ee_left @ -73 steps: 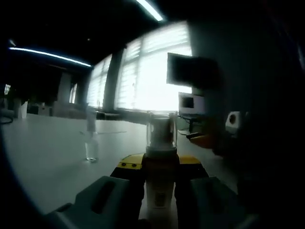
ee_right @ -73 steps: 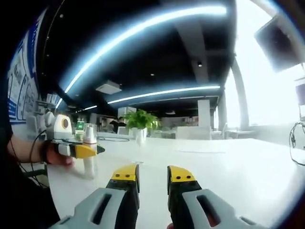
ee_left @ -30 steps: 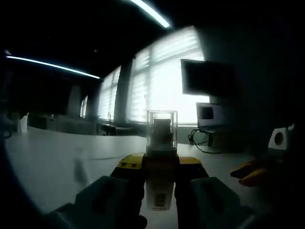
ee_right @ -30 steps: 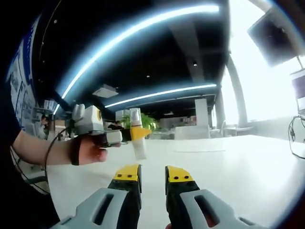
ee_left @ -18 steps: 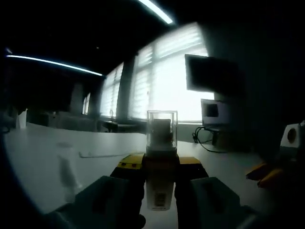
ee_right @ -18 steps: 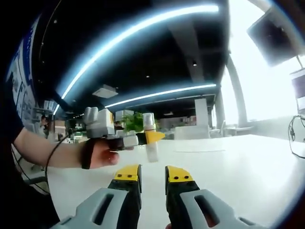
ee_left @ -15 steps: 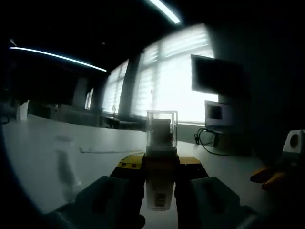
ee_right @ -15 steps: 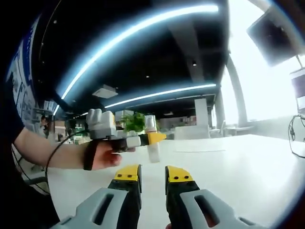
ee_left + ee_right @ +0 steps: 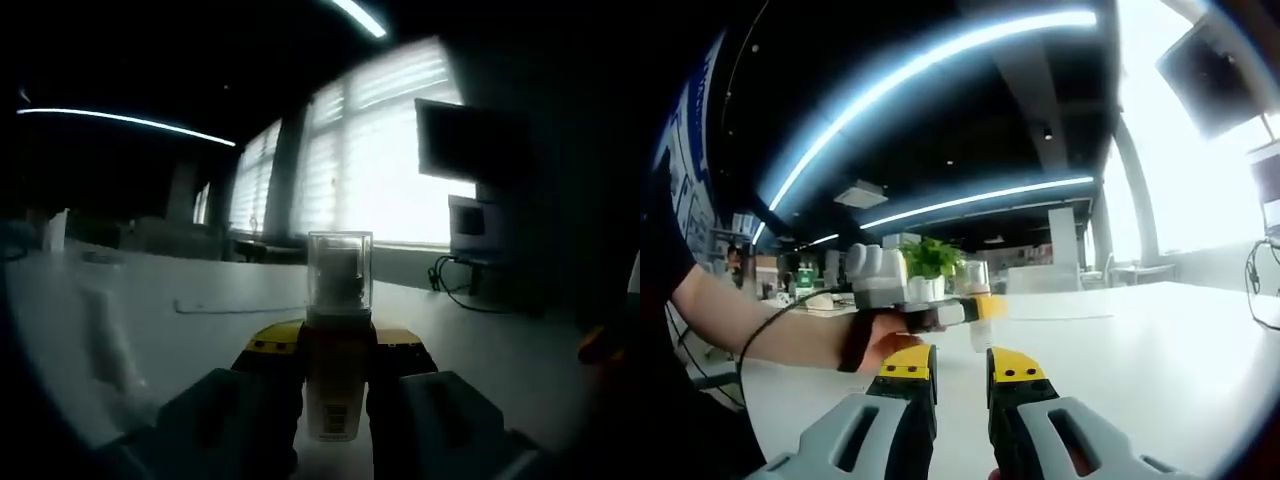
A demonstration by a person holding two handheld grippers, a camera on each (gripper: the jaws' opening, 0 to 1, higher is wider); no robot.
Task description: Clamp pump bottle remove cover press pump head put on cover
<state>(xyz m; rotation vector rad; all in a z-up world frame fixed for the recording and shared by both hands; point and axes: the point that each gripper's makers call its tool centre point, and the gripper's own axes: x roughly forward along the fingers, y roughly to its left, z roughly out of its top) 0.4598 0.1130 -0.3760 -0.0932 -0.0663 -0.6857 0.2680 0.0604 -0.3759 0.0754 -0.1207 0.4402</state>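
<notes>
A small pump bottle with a clear cover on its head stands upright between the jaws of my left gripper, which is shut on its body. In the right gripper view that same left gripper is held by a hand and carries the bottle above the table, with the clear cover just beyond my right gripper's tips. My right gripper is open with a narrow gap and nothing between its yellow-tipped jaws.
A large white table spreads ahead and to the right. A potted plant stands at its far side. Bright windows, a dark wall monitor and cables lie beyond the table. A forearm reaches in from the left.
In the right gripper view the left gripper has carried the bottle rightward and closer, until it sits just ahead of the right jaws. The left gripper view has panned with it.
</notes>
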